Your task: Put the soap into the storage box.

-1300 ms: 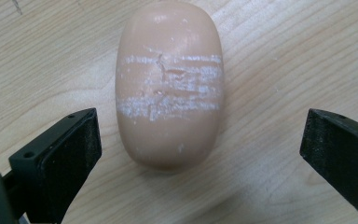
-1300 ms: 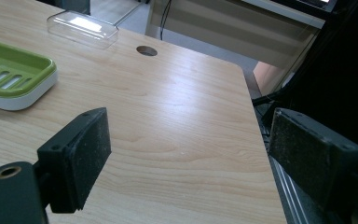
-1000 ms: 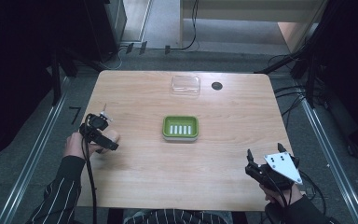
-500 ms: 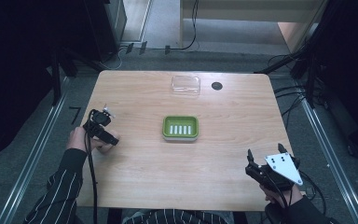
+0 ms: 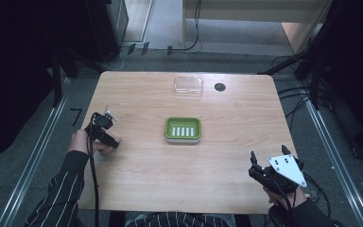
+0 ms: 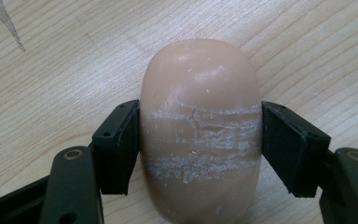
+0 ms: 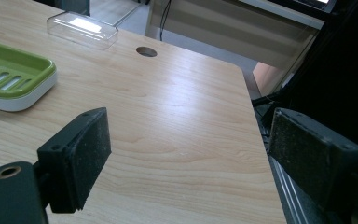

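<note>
A pale pink bar of soap (image 6: pixel 199 135) lies on the wooden table (image 5: pixel 217 156), and my left gripper (image 6: pixel 200 144) is shut on it, one black pad pressed to each long side. In the high view this left gripper (image 5: pixel 105 135) sits near the table's left edge, well left of a green soap dish (image 5: pixel 183 129) with a slotted white insert. The dish stands empty at the table's middle. Near the front right corner my right gripper (image 5: pixel 260 166) is held open with nothing between its pads (image 7: pixel 86 154); the green dish (image 7: pixel 9 79) lies far to its left.
A clear plastic lid (image 5: pixel 188 86) rests at the table's far edge, beside a round cable hole (image 5: pixel 220 87). From the right gripper view the lid (image 7: pixel 81 29) and hole (image 7: pixel 146 51) lie far ahead. Metal rails and cables run along both sides of the table.
My left hand and gripper have shifted slightly near the left edge of the table. The right gripper has stayed where it was.
</note>
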